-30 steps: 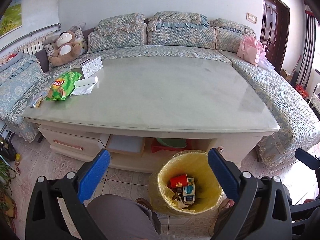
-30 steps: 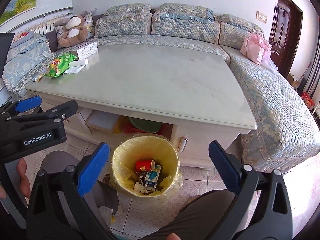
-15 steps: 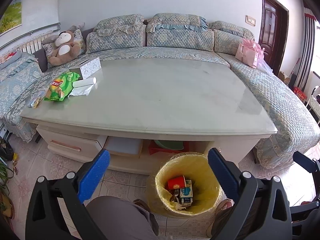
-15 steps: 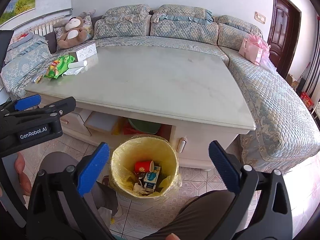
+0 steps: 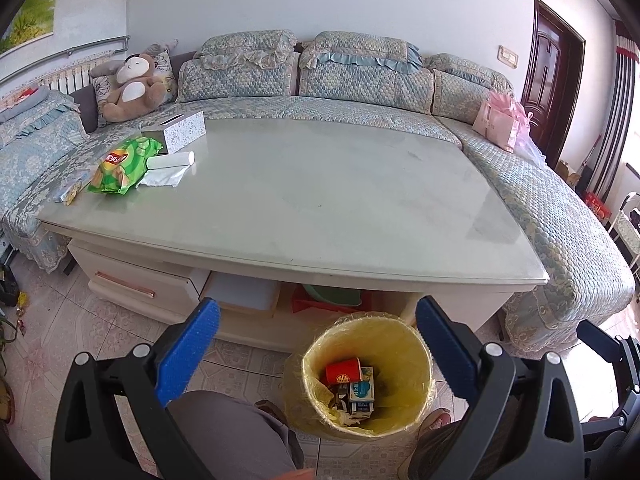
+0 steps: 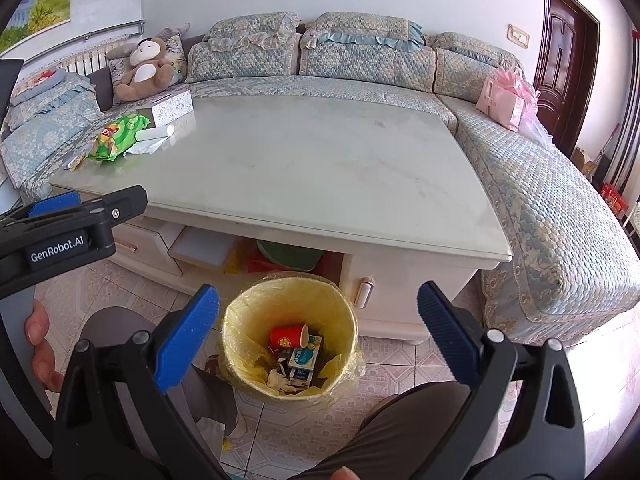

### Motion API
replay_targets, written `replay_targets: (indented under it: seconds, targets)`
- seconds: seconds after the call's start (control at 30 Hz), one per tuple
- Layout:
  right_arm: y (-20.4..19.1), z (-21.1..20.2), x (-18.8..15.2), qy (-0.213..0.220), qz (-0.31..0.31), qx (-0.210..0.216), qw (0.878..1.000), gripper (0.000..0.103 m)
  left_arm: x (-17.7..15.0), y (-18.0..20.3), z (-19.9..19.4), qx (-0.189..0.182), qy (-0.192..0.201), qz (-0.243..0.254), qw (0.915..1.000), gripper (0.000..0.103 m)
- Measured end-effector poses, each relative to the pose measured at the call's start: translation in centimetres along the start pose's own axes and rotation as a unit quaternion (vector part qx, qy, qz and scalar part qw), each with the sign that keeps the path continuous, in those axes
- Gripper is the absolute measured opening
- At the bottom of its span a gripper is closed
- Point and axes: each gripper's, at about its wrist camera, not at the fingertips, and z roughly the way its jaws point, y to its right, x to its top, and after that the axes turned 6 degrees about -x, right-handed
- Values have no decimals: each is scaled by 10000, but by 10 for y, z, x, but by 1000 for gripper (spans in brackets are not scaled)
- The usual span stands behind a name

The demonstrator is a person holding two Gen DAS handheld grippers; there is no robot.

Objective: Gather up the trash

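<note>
A yellow-lined trash bin (image 5: 416,364) (image 6: 240,320) stands on the floor in front of the coffee table (image 5: 320,200) (image 6: 300,168). It holds a red cup (image 5: 342,372) (image 6: 286,336) and small cartons (image 5: 362,394) (image 6: 304,358). A green chip bag (image 5: 122,164) (image 6: 116,136) and a white roll with crumpled tissue (image 5: 170,168) (image 6: 152,138) lie at the table's far left. My left gripper (image 5: 318,344) is open and empty above the bin. My right gripper (image 6: 318,328) is open and empty above the bin. The left gripper's body (image 6: 68,236) shows in the right wrist view.
A tissue box (image 5: 178,130) (image 6: 170,108) stands behind the chip bag. A sofa (image 5: 360,80) wraps the table, with a teddy bear (image 5: 134,86) and a pink bag (image 5: 500,124). A small packet (image 5: 74,190) lies near the table's left edge. My knees are below both grippers.
Both grippers have drawn back and up slightly, so the bin and table sit a little lower and farther in view. Both stay open and empty.
</note>
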Motion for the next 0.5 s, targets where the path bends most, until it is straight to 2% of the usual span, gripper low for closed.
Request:
replay_targets:
  seconds: [0.3, 0.5]
  targets:
    - [-3, 5, -4, -155, -15, 26, 9999, 97, -13, 13, 15, 74, -413, 205, 9989, 96]
    - [-2, 5, -6, -175, 32, 8, 9998, 97, -18, 20, 20, 42, -532, 305, 9981, 96]
